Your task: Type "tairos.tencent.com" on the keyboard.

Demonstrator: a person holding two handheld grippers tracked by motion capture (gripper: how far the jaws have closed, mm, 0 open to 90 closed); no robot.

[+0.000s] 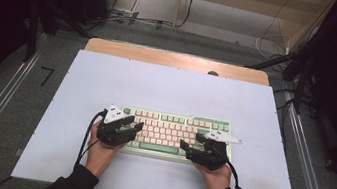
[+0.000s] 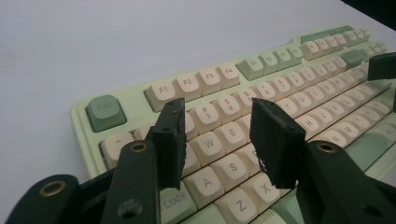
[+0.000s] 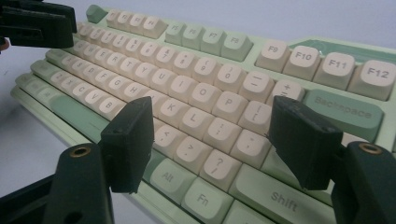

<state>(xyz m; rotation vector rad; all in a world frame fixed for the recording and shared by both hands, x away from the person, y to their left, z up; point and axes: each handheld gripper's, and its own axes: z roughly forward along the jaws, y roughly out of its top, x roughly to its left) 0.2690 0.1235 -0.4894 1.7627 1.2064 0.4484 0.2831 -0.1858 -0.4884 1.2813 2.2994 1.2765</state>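
I see the keyboard (image 1: 170,134) lying lengthwise across the table, Esc at its left end; both the left gripper (image 1: 137,129) and the right gripper (image 1: 190,146) hover over its ends with tongs apart, gripping nothing.

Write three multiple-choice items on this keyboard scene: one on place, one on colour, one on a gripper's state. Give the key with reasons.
1. Where does the keyboard lie?
A. on the pale sheet covering the table
B. on the floor
C. on a shelf

2. What colour is the Esc key?
A. red
B. green
C. black

3. How do the right gripper's jaws stand?
A. clamped on a keycap
C. shut on a cable
B. apart above the keys, holding nothing

Key: 1 A, the high view shows the keyboard flat on the sheet, between the two grippers. 2 B, the left gripper view shows Esc darker green than the cream letter keys. 3 B, the right gripper view shows both jaws spread, with rows of keys visible in the gap.
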